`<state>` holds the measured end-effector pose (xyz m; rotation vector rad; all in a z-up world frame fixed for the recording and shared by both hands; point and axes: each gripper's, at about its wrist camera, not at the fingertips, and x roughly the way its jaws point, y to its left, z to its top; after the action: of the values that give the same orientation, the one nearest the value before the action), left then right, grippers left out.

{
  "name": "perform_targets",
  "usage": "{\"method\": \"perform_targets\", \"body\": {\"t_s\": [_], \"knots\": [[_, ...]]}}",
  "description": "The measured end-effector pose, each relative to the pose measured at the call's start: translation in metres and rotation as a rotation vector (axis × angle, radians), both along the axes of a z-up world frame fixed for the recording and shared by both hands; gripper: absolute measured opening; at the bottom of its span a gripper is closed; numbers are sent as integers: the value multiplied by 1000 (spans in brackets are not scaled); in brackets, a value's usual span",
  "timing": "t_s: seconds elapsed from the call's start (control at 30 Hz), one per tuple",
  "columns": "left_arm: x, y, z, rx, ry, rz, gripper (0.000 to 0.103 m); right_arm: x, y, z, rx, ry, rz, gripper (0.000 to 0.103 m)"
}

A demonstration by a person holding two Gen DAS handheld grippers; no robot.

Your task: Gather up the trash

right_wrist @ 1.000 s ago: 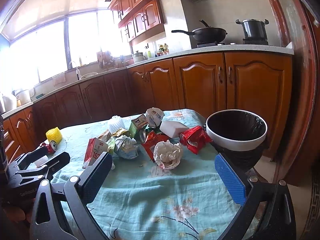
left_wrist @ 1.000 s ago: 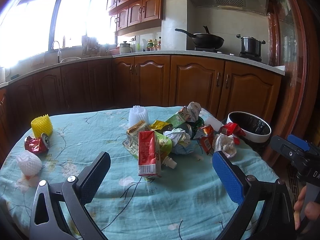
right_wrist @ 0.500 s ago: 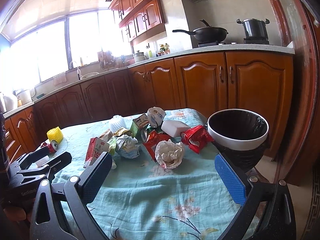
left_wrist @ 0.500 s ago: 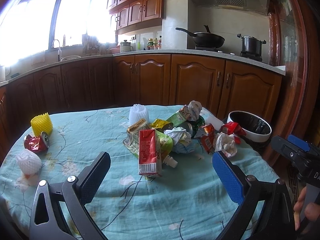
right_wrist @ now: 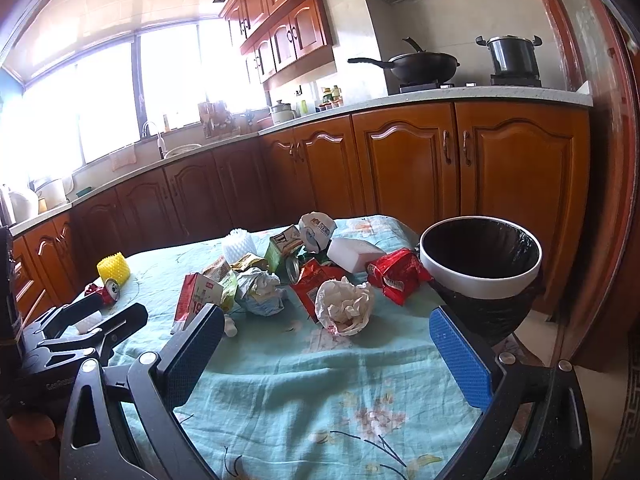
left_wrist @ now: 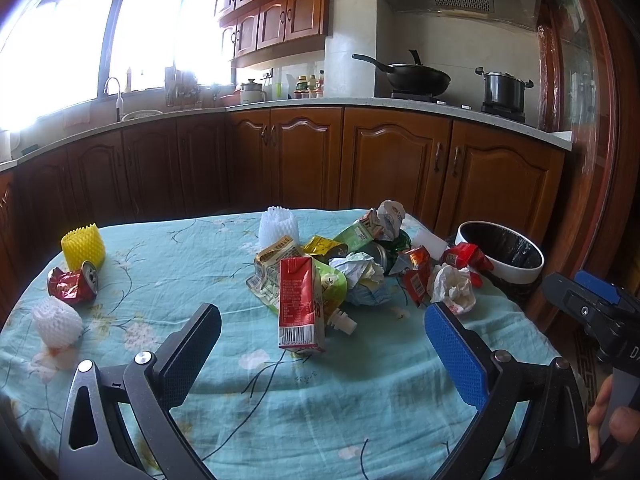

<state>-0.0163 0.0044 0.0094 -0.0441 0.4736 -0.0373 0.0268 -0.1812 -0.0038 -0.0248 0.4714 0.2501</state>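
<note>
On the bench's teal floral cloth (left_wrist: pixel 360 392) the trash lies heaped: an upright red drink carton (left_wrist: pixel 299 304), crumpled white paper (right_wrist: pixel 345 306) and red snack wrappers (right_wrist: pixel 396 274), possibly foil. Beside the far edge stands the black-lined bin (right_wrist: pixel 480 276). Left gripper (left_wrist: pixel 322 354) and right gripper (right_wrist: pixel 326 356) hover with jaws wide, holding nothing.

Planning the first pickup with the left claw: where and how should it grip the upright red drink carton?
Grip the red drink carton across its flat side walls at mid-height, coming level from the near table edge. It stands upright, nearest the open left claw, with its near face clear. The pile crowds behind it.
</note>
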Motion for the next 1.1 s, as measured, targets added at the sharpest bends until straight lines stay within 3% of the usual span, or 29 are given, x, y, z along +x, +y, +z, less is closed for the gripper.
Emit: {"method": "perform_targets", "body": {"t_s": [0.57,1.1], "knots": [[12,2,-9,-14,49,2,102,9,-3,-10,10,40,5,103],[67,21,-21,-54,141,32,98,53,-5,-30,38,151,38,100]]}}
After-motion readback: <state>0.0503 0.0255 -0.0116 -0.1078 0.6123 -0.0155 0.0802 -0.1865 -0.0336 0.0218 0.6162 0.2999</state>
